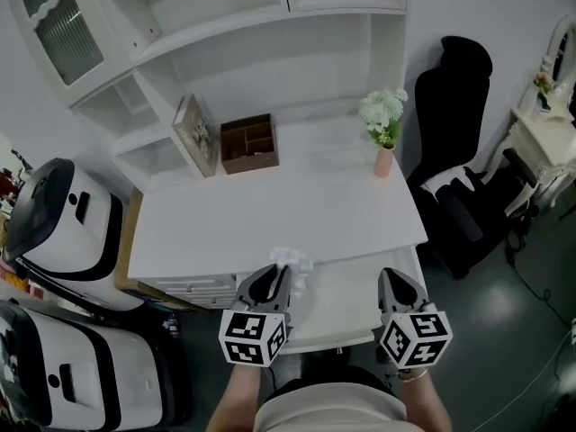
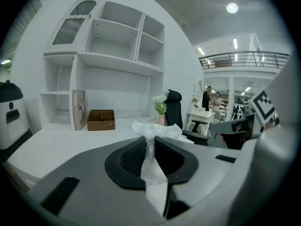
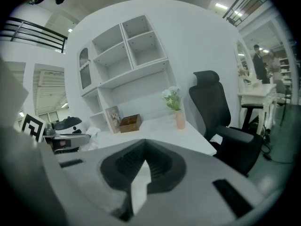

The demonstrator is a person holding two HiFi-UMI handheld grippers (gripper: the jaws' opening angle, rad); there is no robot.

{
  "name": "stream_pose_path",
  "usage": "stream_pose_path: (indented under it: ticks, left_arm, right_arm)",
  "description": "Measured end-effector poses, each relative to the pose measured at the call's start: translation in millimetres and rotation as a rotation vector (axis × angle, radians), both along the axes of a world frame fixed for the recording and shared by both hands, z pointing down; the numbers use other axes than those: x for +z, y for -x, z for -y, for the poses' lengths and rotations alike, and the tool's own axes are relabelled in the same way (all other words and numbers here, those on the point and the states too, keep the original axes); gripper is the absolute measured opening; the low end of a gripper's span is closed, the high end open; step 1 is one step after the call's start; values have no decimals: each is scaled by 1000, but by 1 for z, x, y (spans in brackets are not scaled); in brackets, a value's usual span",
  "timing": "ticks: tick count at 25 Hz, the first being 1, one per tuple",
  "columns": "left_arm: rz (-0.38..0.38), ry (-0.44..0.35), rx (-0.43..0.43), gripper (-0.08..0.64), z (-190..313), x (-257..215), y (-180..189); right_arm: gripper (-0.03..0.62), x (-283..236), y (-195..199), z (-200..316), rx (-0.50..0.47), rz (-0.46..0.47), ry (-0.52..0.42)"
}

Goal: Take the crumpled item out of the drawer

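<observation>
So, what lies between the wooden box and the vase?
Nothing: only bare desk between the box and the vase, as the head view shows.

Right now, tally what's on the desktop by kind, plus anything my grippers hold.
wooden organizer box: 1
leaning book or frame: 1
vase of flowers: 1
crumpled item, clamped in the jaws of the left gripper: 1
Total: 4

Soft, even brightness – gripper views fisheye-warped, dark-cornered.
</observation>
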State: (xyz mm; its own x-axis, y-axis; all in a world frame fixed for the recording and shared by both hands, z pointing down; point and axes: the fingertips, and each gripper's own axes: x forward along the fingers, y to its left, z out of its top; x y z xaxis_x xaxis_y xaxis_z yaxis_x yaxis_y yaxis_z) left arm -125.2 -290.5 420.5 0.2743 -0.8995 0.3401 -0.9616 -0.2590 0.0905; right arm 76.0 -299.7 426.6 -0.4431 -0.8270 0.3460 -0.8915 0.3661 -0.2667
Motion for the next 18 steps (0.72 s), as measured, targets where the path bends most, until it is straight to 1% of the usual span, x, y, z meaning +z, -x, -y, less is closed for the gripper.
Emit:
stream_pose_path:
  ticks: [18]
  left_arm:
    - [5, 14, -22, 49, 2, 5, 4]
  right_arm:
    - [2, 3, -1, 3, -11, 3, 4]
